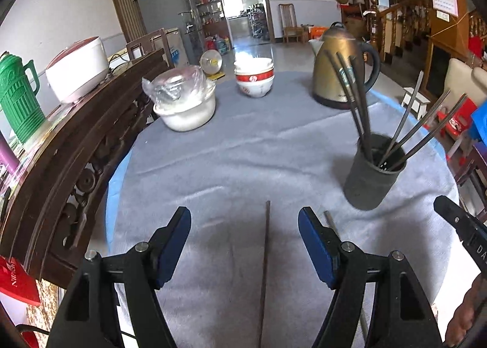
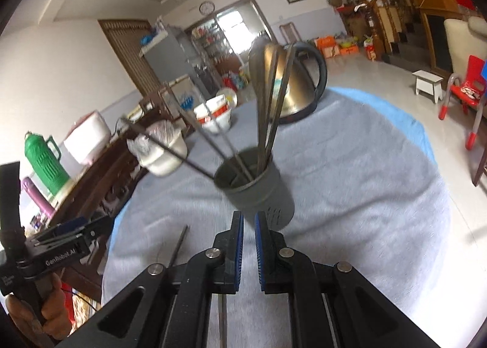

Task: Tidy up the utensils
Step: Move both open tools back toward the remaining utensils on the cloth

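Standing wide apart, the blue-padded jaws of the left gripper [image 1: 245, 244] hang over the grey cloth [image 1: 243, 150] with one dark chopstick [image 1: 265, 262] lying on the cloth between them — the pads do not touch it. A second, paler chopstick [image 1: 330, 220] lies just beside the right-hand finger, partly hidden by it. Off to that side, the right gripper [image 2: 249, 252] has its pads drawn almost together with only a narrow slit between them, and nothing shows in that slit; a thin dark rod [image 2: 222, 317] shows below, between its arms, though whether it is gripped is not clear. Just ahead of the right gripper stands the dark utensil cup [image 1: 373, 171], upright on the cloth, with several chopsticks and a spoon leaning out of it in two bunches. Farther back on the table sit a brass-coloured kettle [image 1: 341, 74], a stack of red-banded bowls [image 1: 254, 80] and a white bowl with a plastic bag [image 1: 184, 104].
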The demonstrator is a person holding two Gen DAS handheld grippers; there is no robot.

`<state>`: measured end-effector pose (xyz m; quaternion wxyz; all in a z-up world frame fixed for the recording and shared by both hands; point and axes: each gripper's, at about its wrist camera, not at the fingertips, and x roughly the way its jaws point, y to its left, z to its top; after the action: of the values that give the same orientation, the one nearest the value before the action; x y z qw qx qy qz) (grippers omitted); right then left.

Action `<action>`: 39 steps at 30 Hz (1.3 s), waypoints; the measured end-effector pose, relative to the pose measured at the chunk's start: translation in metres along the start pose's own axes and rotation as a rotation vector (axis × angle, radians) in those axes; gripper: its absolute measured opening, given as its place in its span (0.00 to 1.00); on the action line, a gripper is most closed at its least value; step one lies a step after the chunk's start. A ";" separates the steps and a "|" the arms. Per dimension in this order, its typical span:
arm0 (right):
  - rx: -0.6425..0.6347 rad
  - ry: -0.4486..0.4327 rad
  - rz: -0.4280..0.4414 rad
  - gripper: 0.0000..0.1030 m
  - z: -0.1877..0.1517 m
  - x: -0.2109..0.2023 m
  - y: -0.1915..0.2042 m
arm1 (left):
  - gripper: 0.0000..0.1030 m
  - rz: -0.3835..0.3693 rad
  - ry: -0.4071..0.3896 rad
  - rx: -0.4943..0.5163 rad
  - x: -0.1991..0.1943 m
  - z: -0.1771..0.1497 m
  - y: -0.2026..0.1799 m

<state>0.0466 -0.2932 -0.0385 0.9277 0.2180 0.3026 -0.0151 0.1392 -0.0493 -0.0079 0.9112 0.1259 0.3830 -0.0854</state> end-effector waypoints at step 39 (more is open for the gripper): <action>0.057 0.063 0.261 0.23 -0.042 0.090 -0.030 | 0.72 0.092 0.142 -0.124 0.061 -0.061 0.046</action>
<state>0.0922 -0.2933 -0.1315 0.9053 0.2822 0.3002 0.1038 0.1522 0.0091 -0.0857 0.8906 0.0922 0.4452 -0.0106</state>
